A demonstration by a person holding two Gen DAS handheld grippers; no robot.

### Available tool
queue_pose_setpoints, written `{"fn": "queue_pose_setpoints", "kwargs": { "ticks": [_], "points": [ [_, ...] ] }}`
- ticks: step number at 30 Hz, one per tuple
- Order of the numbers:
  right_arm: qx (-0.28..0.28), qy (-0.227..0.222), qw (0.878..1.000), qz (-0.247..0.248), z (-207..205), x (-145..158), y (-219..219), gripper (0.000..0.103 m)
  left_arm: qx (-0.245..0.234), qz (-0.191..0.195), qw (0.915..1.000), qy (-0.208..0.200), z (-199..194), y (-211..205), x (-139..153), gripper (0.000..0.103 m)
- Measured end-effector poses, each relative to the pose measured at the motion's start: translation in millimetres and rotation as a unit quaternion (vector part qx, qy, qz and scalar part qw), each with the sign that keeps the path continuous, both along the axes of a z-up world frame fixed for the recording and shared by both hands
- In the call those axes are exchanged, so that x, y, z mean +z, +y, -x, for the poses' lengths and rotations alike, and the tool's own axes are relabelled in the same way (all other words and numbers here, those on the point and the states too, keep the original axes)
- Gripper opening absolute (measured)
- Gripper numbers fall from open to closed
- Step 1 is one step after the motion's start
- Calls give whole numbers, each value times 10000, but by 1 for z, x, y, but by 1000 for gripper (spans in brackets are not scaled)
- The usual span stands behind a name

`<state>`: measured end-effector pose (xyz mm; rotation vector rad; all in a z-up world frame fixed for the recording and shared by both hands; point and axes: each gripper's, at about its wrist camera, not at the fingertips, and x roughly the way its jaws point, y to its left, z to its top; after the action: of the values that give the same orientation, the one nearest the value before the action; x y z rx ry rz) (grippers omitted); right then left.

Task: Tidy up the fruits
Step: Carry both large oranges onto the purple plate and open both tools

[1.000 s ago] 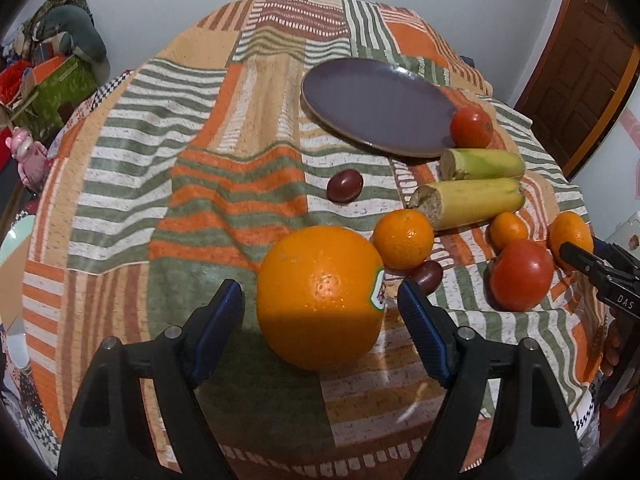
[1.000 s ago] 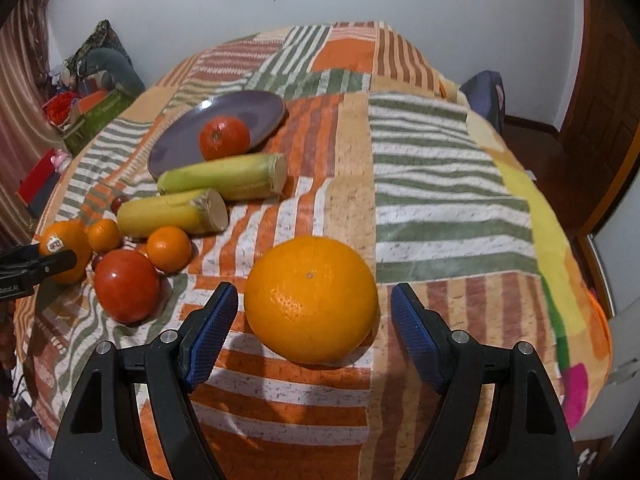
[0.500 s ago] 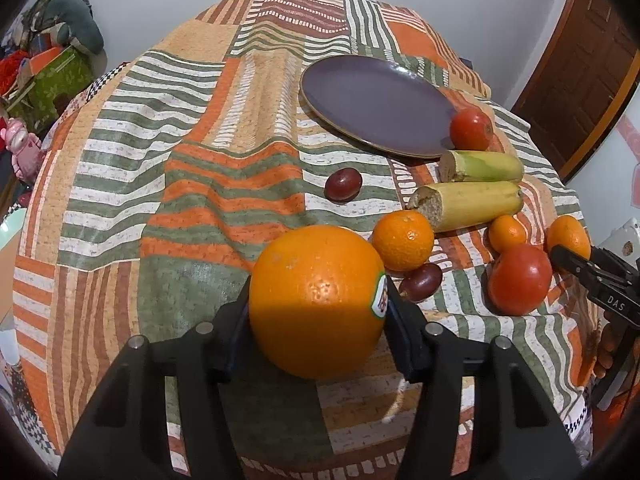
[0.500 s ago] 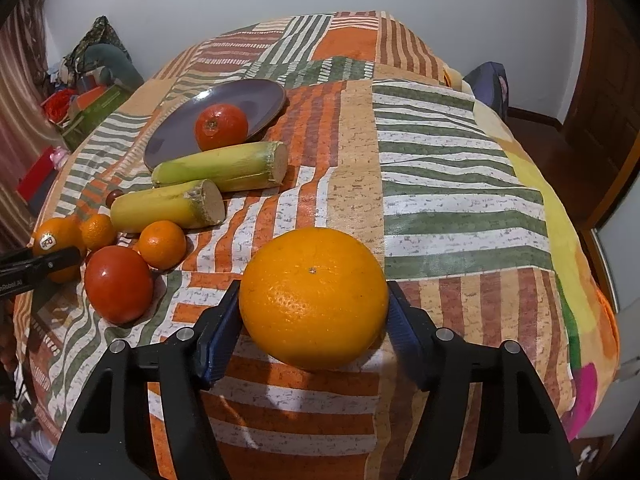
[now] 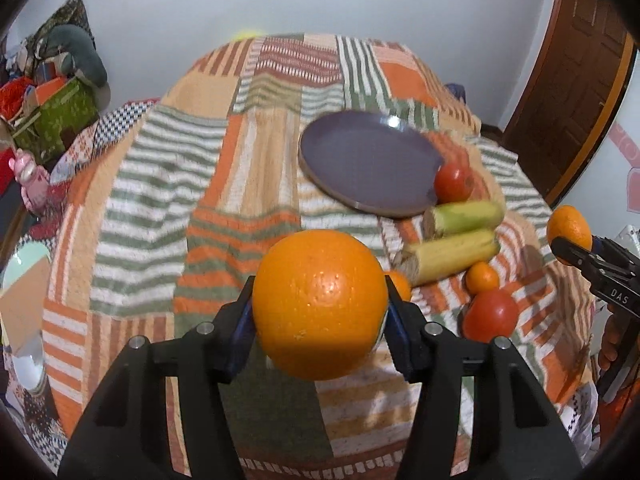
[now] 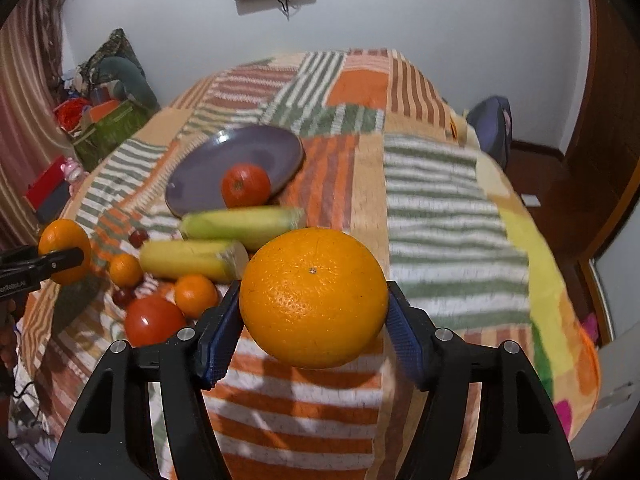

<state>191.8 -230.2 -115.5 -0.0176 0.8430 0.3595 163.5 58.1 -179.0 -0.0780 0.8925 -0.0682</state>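
My left gripper [image 5: 320,312] is shut on a large orange [image 5: 320,304] and holds it above the striped cloth. My right gripper [image 6: 314,308] is shut on a second large orange [image 6: 314,296], also lifted; it shows at the right edge of the left wrist view [image 5: 569,229]. A purple plate [image 5: 368,164] lies further back, and it also shows in the right wrist view [image 6: 248,152]. By its near rim sit a red tomato [image 6: 245,185], two corn cobs [image 6: 240,222], small oranges [image 6: 195,295], a bigger tomato [image 6: 154,320] and dark plums [image 6: 139,236].
The table wears a patchwork striped cloth [image 5: 160,184] that drops off at the near edges. Boxes and cushions [image 5: 56,116] stand on the floor to the left. A wooden door [image 5: 580,72] is at the right. A blue bag [image 6: 490,128] sits beyond the table's far right.
Both grippers closed on their oranges and lifted them off the cloth. Both views have tilted up, so more of the wall shows.
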Motion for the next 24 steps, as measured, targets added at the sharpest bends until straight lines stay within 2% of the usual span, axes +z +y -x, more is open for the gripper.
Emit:
{"fn": "queue_pose_setpoints", "kwargs": {
  "ticks": [14,24],
  "points": [
    [347,-838,9959,-14,-30,50,30,64,-110,-126,9979,-626,-32,-13,45,56],
    [558,-1303,9899,27,-62,66,62,64,-57,-231,9970,-737,-77,-13,57,56]
  ]
}}
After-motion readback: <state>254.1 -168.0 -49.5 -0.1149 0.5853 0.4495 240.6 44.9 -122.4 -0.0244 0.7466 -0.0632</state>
